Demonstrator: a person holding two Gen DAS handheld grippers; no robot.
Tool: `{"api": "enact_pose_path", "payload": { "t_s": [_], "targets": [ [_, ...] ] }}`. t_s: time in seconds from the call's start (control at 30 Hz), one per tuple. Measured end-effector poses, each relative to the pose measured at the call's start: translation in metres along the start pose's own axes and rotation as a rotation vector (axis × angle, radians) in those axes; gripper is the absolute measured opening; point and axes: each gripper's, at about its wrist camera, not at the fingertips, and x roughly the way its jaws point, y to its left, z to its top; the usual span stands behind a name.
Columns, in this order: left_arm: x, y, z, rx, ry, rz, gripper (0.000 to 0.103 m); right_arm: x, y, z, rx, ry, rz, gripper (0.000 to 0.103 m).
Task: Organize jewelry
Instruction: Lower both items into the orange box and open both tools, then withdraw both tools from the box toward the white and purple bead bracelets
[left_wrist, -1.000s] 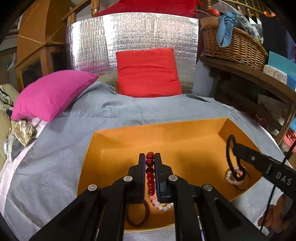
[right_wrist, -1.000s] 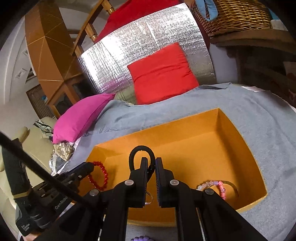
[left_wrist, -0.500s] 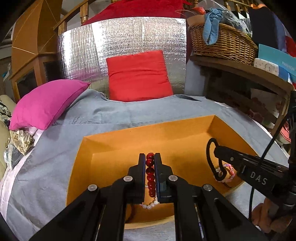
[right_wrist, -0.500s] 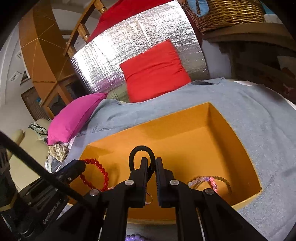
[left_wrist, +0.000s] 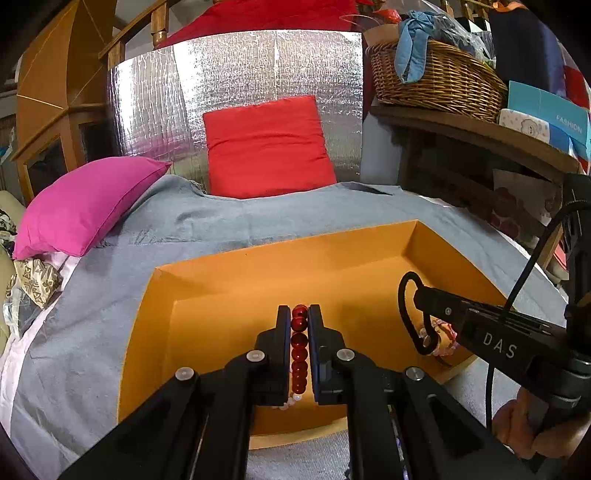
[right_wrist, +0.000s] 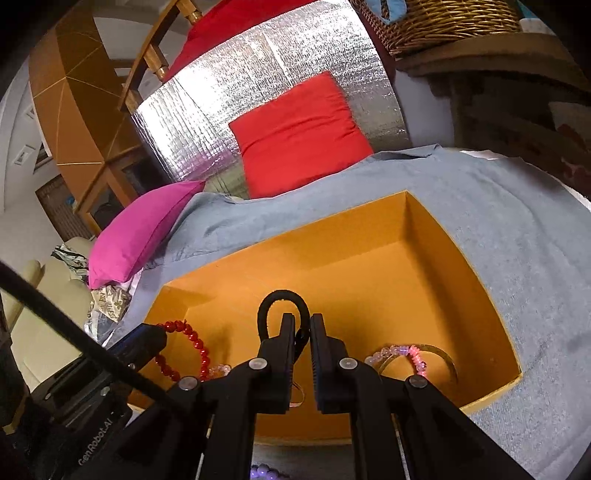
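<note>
An open orange box (left_wrist: 369, 236) (right_wrist: 461, 258) lies on a grey blanket. My left gripper (left_wrist: 299, 314) is shut on a red bead bracelet (left_wrist: 299, 343) and holds it over the box's near left part; the bracelet also shows in the right wrist view (right_wrist: 195, 343). My right gripper (right_wrist: 302, 321) is shut on a black hair tie (right_wrist: 282, 299) over the box's near middle; the hair tie also shows in the left wrist view (left_wrist: 406, 306). A pink and clear bead bracelet (right_wrist: 410, 354) lies in the box's near right corner. White beads (left_wrist: 291, 400) lie under the left gripper.
A red cushion (left_wrist: 266, 147) and a magenta pillow (left_wrist: 85, 203) lie at the far end against a silver foil panel (left_wrist: 236, 88). A wicker basket (left_wrist: 436, 77) sits on a wooden shelf at right. Purple beads (right_wrist: 264, 472) lie on the blanket before the box.
Both grippers have moved a little forward over the box with their items still held. The right gripper with the hair tie has come closer to the left one.
</note>
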Motion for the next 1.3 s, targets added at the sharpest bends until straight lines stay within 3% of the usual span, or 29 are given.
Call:
{"api": "enact_pose_path", "payload": {
  "t_s": [0.2,0.43,0.57,0.87,1.07,1.13,1.2,1.3],
  "targets": [
    [0.003,0.0,-0.003,0.006,0.019,-0.018,0.009,0.001,-0.002,-0.001,0.007,0.01,0.008,0.009],
    [0.01,0.016,-0.008,-0.047,0.089,-0.155,0.009,0.004,-0.012,0.002,0.018,0.079,0.107,0.01],
    [0.013,0.026,-0.009,-0.1,0.116,-0.22,0.009,0.001,-0.02,0.003,0.016,0.086,0.112,0.011],
    [-0.005,0.038,-0.006,-0.129,0.074,-0.25,0.012,-0.019,-0.031,0.014,0.023,0.053,0.106,0.011],
    [-0.013,0.051,-0.006,-0.143,0.057,-0.187,0.024,-0.027,-0.039,0.015,0.028,0.051,0.086,0.011],
    [-0.016,0.052,-0.008,-0.131,0.059,-0.149,0.036,-0.029,-0.039,0.014,0.027,0.056,0.084,0.011],
    [-0.019,0.051,-0.01,-0.121,0.057,-0.112,0.059,-0.031,-0.041,0.013,0.029,0.058,0.083,0.012],
    [-0.028,0.051,-0.016,-0.103,0.052,-0.058,0.062,-0.033,-0.04,0.011,0.037,0.067,0.091,0.016]
  ]
}}
